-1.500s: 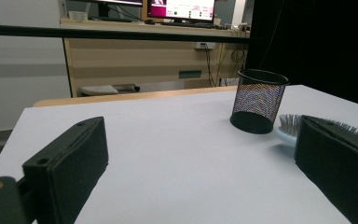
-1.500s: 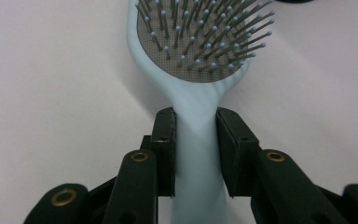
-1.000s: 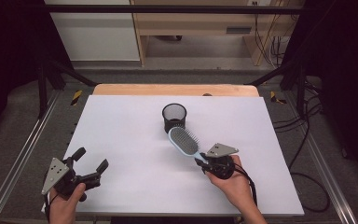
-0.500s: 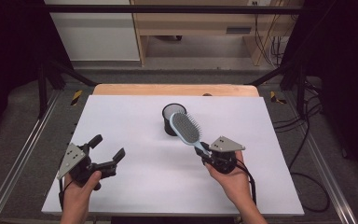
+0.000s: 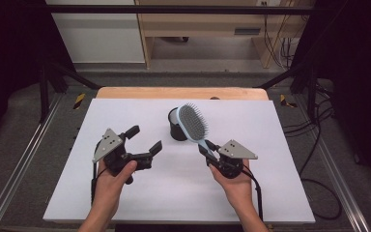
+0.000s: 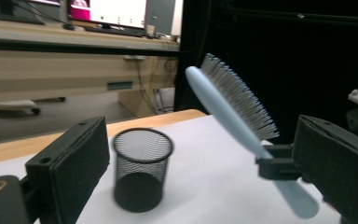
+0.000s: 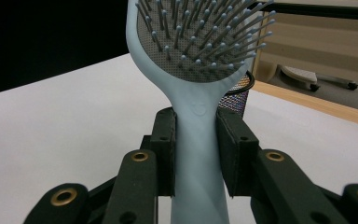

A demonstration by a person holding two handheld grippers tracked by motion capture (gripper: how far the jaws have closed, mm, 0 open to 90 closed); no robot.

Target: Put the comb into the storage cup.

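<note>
Right gripper view: the light blue hairbrush (image 7: 196,135) is pinched by its handle in the right tool (image 7: 196,154), head raised over the black mesh cup (image 5: 178,126) on the table (image 5: 140,193); the left tool (image 5: 144,140) is held spread, nothing between its jaws

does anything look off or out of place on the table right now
Nothing stands out. The black mesh cup stands upright on the white table, undamaged. The right gripper holds the blue hairbrush by its handle, tilted up near the cup. The left gripper is open and holds nothing.
</note>
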